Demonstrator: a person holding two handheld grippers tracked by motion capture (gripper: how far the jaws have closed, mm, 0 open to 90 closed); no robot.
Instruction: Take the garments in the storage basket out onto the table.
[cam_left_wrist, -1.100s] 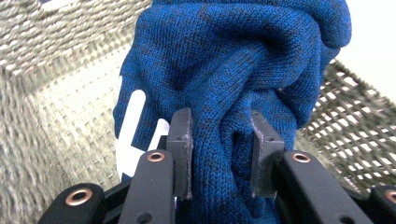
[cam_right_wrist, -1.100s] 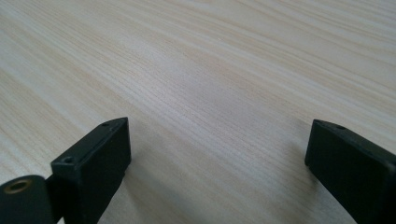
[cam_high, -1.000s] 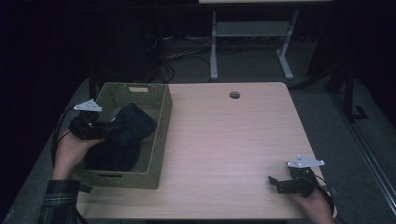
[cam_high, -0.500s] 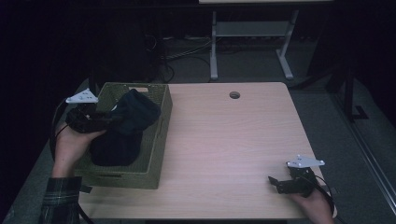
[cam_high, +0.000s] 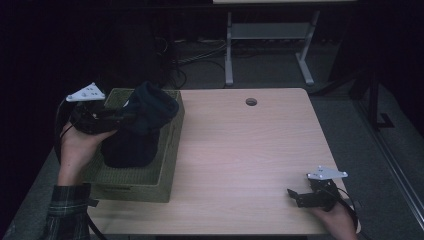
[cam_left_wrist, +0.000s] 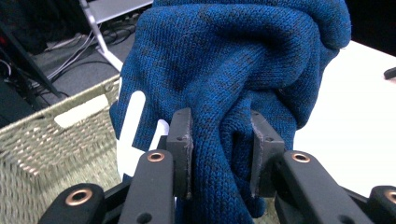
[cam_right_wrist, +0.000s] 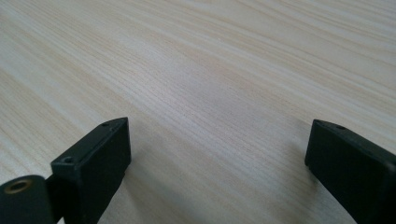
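Blue knit garment (cam_left_wrist: 233, 70), bunched and folded, pinched between both pads of the left gripper (cam_left_wrist: 219, 154), a thick fold of the knit squeezed between them. In the high view the left gripper (cam_high: 117, 117) sits at the table's left side over the woven basket (cam_high: 165, 165), jaws pointing toward the table's middle, grey plate on top. Garment (cam_high: 137, 125) looks dark there: upper part lifted above the basket rim, lower part hanging down inside the basket, whether it touches the bottom can't tell. White patches show on the fabric in the left gripper view, beside the left jaw. Basket is olive-green wicker, rectangular, standing on the left part of the light wood table (cam_high: 240, 150), with a slot handle (cam_left_wrist: 79, 112) in its wall. Right gripper (cam_high: 300, 197) rests low at the near right corner of the table, well apart from the basket. In the right gripper view its jaws stand wide apart, nothing between them, bare wood grain under them. Small round hole (cam_high: 251, 102) near the table's far edge.
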